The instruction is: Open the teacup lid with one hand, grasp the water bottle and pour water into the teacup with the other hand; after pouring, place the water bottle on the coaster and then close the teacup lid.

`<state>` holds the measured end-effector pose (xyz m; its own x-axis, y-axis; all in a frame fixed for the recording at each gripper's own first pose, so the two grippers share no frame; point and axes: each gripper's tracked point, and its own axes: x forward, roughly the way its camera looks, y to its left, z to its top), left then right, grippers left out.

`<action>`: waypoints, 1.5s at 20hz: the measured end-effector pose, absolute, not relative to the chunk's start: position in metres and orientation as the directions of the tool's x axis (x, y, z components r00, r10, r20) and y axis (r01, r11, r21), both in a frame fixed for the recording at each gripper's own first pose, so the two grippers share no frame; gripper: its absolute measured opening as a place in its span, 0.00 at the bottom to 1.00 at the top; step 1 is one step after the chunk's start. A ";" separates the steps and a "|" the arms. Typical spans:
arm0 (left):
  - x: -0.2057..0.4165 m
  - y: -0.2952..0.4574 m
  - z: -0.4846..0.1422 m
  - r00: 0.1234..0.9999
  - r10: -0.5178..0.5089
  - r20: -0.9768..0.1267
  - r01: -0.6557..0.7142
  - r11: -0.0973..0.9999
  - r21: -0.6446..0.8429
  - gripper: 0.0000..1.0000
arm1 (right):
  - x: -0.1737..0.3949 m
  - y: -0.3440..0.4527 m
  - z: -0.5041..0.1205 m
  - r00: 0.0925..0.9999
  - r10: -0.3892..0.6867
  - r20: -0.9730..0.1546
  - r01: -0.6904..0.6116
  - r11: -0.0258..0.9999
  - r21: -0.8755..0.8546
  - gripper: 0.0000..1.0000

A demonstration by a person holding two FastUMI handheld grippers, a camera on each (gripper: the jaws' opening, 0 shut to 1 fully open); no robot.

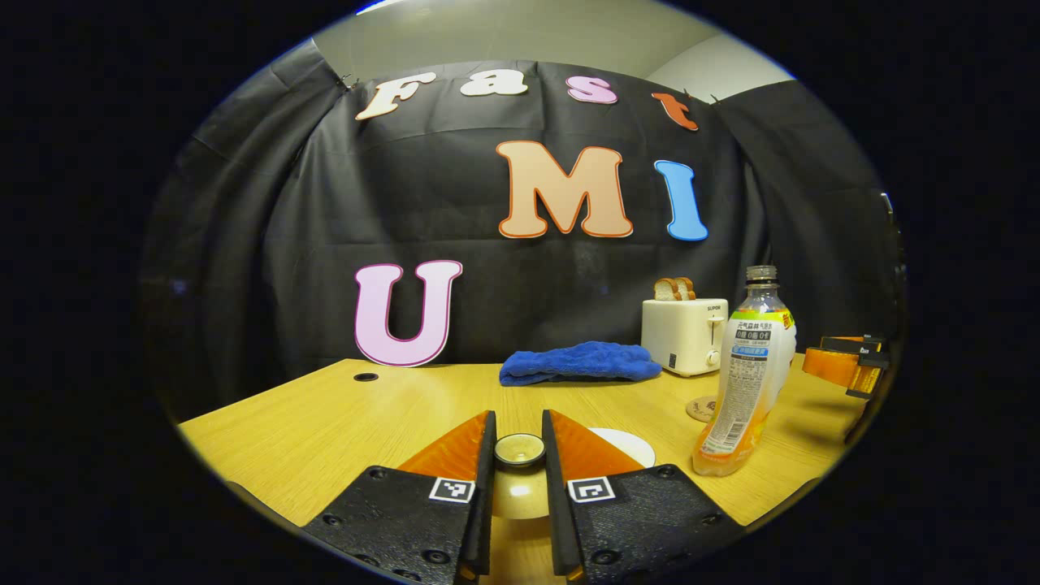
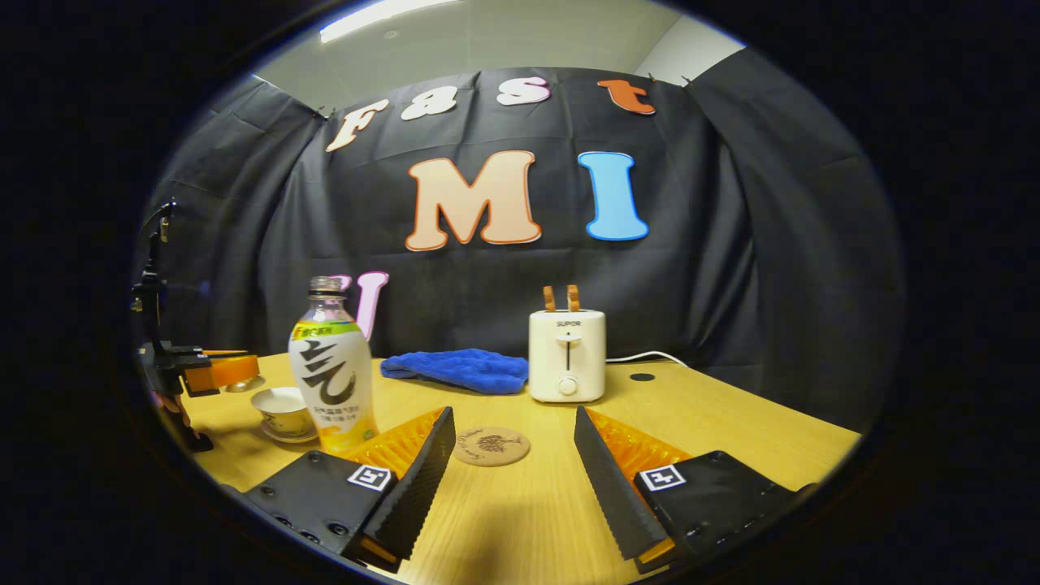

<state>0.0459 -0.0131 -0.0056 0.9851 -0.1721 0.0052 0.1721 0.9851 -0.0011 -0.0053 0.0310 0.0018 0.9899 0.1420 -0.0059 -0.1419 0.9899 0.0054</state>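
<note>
Your left gripper (image 1: 518, 455) is clamped on the lid (image 1: 520, 449) knob, right gripper (image 2: 512, 463) spread empty; a shallow pinch could drop the lid onto the cup (image 2: 282, 410).

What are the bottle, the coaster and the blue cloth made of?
The bottle looks like clear plastic: see-through at the neck, with a glossy printed wrap. The coaster seems to be cork or wood: matte tan with a dark print. The blue cloth looks like soft, fluffy microfibre, with a bumpy pile.
</note>
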 end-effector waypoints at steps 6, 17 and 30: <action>0.036 0.025 -0.005 0.999 -0.042 0.003 0.042 0.999 0.003 0.27 | -0.032 0.109 0.000 0.904 0.426 -0.016 -0.426 0.905 0.022 0.94; 0.027 0.059 -0.005 0.999 0.049 0.001 -0.049 0.999 0.005 0.27 | -0.017 0.156 -0.014 0.902 0.425 -0.082 -0.424 0.905 0.024 0.94; 0.027 0.075 -0.004 0.997 0.074 0.002 -0.074 0.997 0.005 0.27 | 0.018 0.170 -0.041 0.916 0.332 -0.225 -0.344 0.939 -0.014 0.70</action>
<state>0.0273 0.0751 -0.0041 0.9973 0.0739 0.0024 -0.0739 0.9973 0.0049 0.0180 0.1697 -0.0406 0.9159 0.3324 -0.2253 -0.3441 0.9388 -0.0138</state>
